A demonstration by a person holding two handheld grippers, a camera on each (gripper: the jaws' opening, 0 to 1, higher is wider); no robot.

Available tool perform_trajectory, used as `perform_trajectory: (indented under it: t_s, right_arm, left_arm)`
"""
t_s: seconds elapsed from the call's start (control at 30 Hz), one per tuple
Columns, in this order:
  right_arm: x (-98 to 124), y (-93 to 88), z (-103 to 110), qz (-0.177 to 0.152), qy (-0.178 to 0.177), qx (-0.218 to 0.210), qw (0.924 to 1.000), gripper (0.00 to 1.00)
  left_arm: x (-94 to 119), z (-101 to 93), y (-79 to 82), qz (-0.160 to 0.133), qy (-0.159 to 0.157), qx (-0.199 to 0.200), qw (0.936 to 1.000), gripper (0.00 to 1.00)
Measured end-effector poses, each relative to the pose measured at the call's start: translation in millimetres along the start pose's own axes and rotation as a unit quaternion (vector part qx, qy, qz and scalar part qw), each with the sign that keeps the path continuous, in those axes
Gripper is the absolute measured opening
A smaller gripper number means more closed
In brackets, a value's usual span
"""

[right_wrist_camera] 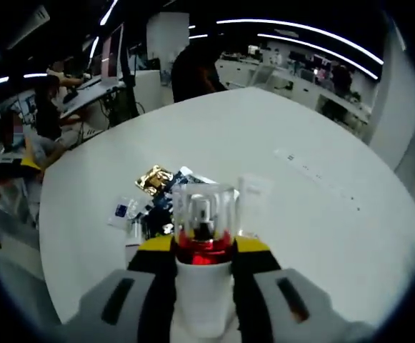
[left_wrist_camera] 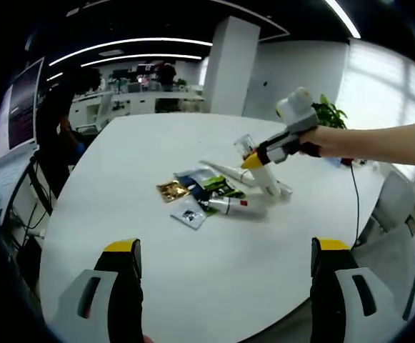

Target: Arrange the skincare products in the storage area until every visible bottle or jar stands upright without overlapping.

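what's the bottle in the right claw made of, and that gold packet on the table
Bottle: apparently white opaque plastic with a matte body, under a clear glossy cap you can see through to a red collar. Gold packet: likely metallic foil, given its crinkled, bright glints.

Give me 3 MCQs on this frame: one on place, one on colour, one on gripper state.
1. Where do the sachets lie?
A. on the white table
B. on a shelf
C. in a drawer

2. What colour is the band under the clear cap of the bottle in the right gripper?
A. blue
B. red
C. green

3. How is the left gripper?
A. shut on a tube
B. shut on a sachet
C. open

Key: 1 A, they lie in the pile on the tabletop; 2 B, the right gripper view shows a red band; 3 C, its jaws stand wide apart with nothing between them.
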State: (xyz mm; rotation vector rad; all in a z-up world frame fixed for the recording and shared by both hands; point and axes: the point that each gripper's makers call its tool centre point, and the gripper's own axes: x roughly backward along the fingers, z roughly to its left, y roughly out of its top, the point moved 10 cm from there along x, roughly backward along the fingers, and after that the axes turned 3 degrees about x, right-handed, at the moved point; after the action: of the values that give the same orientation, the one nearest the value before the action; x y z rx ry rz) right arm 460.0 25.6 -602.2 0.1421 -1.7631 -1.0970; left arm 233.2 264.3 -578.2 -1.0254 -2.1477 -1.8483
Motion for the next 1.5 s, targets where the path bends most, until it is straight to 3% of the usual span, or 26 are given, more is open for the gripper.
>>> perform_trajectory:
  t_s: [0.4, 1.13, 1.4, 1.5]
  right_arm:
    - [21.2, -10.5, -0.2, -0.021, -0.02, -0.034, 0.999, 0.29]
    - [64.9, -44.4, 26.5, -0.067, -0.083, -0.091, 0.9901, 0.28]
    - [78.3, -58.3, 40.2, -0.076, -0.12, -0.113, 0.9834, 0.28]
    - [82.4, -62.7, 45.2, -0.075, -0.132, -0.124, 0.9806, 0.29]
  left_arm:
    - [-3.9, -10.4, 1.3, -0.003, -0.015, -0.01, 0.9998, 0.97]
    - [-32.5, -51.8, -10.4, 0.012, -0.072, -0.033, 0.9968, 0.97]
    - [-47.4, -66.8, -5.2, 0.009, -0.099, -0.064, 0.9931, 0.96]
    - [-55.7, -72.8, -0.5, -0.007, -0.102, -0.086, 0.9911, 0.93]
